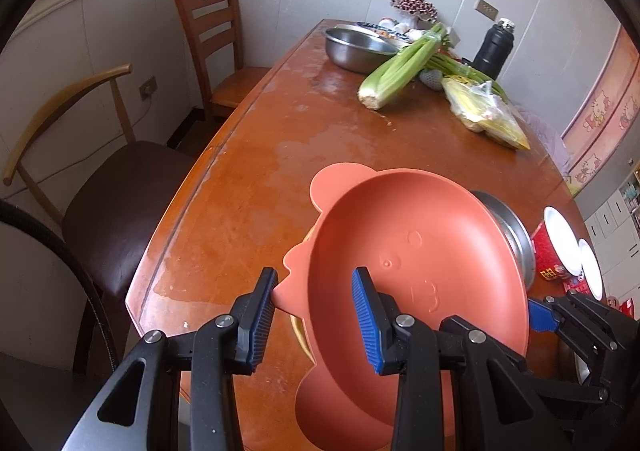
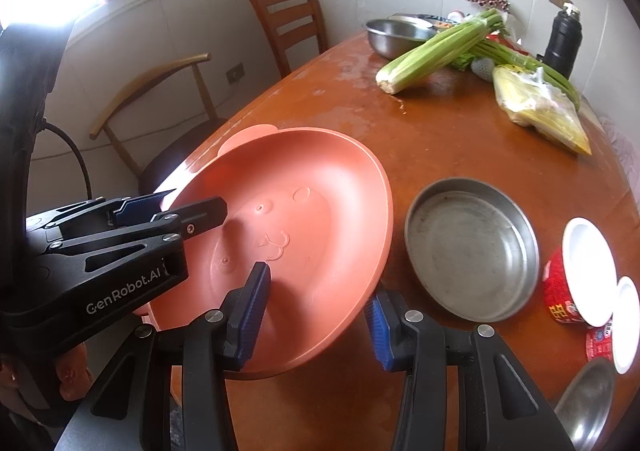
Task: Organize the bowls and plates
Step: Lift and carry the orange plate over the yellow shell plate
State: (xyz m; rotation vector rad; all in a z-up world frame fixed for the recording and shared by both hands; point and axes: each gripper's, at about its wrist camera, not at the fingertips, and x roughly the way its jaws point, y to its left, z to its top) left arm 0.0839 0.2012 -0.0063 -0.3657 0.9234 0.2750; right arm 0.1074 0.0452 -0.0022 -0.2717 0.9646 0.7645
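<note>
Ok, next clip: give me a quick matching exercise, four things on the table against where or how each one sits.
Things:
1. pink plate
2. flat metal dish
3. celery
4. black flask

States:
A. upright at the far end of the table
B. lying on its side beside the steel bowl
C. tilted, gripped by both grippers
D. empty, flat on the table

Pairs: 1-C, 2-D, 3-B, 4-A

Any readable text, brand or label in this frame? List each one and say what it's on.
"GenRobot.AI": on the black body of the left gripper, right wrist view.
Print on the red paper cups: too blurred to read.
Cartoon wall border: no legible words.
Nothing else readable.
</note>
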